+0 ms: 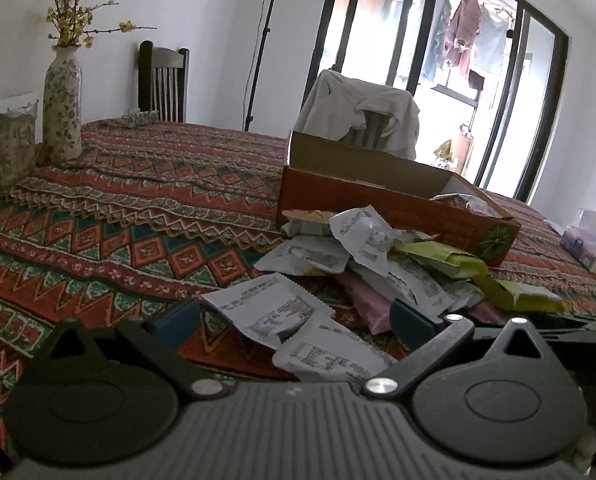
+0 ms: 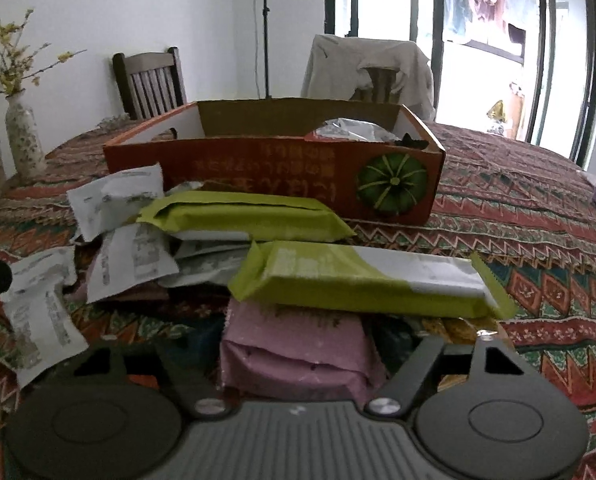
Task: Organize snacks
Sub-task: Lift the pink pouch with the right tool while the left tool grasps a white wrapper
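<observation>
1. Snack packets (image 1: 298,312) heaped just in front of the orange cardboard box (image 2: 274,172), on the patterned surface (image 1: 118,220).
2. Pink packet (image 2: 298,360) between the right claw (image 2: 298,344) fingers; clamped or not, cannot tell.
3. Left claw (image 1: 294,316) spread apart over white packets.
4. Flowered vase (image 1: 62,108) well left of the box.

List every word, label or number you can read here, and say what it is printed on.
None can be read.
Orange box: pale characters beside a green pumpkin picture, too blurred to read.
White packets: printed blocks, too small.
Green packet: pale print, blurred.
Pink packet: dark marks, unreadable.
</observation>
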`<state>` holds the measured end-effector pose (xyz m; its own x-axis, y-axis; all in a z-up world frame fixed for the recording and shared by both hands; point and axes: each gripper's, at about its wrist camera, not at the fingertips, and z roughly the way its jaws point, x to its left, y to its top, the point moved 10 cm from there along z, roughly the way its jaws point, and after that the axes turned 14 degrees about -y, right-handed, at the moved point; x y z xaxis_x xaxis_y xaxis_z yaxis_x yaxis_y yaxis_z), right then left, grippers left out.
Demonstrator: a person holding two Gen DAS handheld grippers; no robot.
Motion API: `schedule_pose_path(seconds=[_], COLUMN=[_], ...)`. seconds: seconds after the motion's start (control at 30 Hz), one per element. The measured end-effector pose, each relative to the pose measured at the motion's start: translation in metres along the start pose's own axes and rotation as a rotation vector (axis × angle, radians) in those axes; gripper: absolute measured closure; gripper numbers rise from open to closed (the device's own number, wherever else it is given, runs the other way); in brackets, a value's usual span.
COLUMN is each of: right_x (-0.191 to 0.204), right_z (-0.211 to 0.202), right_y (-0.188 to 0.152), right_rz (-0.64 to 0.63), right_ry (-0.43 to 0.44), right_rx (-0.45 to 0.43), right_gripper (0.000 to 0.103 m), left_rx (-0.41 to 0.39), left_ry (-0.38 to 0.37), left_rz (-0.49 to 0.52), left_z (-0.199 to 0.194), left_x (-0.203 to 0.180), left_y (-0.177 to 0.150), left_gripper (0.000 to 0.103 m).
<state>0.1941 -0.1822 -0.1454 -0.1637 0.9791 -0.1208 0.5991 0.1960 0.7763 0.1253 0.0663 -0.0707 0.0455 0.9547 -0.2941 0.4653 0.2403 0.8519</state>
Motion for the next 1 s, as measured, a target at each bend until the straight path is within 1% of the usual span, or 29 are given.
schedule_pose_path(seconds=[0.03,0.23,0.33,0.5,0.63,0.7,0.87,1.0], right_x=[-0.001,-0.003,-0.004,-0.007,-0.009,-0.009,-0.008,-0.009], right_z=[-0.002,-0.015,-0.027,-0.055,-0.069,-0.071,-0.065,-0.066], right_y=[0.0,-0.002,0.001,0.016,0.024,0.025,0.022,0.022], right_rz=[0.004,0.017,0.025,0.039,0.045,0.044,0.056,0.058], right_ry=[0.003,0.026,0.036,0.045,0.052,0.05,0.046,0.037], right_rx=[-0.006,-0.039,-0.079,-0.177,-0.227,-0.236,-0.216,-0.222], right_gripper=[0.032,0.034,0.034,0.034,0.033,0.033,0.033,0.033], left_rx=[0.0,-0.001,-0.002,-0.006,-0.006,0.006,0.039,0.066], left_ry=[0.001,0.005,0.006,0.021,0.038,0.051,0.082,0.085], left_rz=[-0.002,-0.009,-0.008,-0.005,-0.005,-0.005,0.019,0.049], left_z=[0.0,-0.002,-0.003,-0.009,-0.013,-0.013,-0.007,0.005], left_x=[0.0,0.0,-0.001,-0.001,0.005,0.009,0.014,0.012], left_y=[0.0,0.0,0.0,0.001,0.002,0.0,-0.003,-0.002], left_gripper=[0.0,0.0,0.0,0.0,0.0,0.0,0.0,0.0])
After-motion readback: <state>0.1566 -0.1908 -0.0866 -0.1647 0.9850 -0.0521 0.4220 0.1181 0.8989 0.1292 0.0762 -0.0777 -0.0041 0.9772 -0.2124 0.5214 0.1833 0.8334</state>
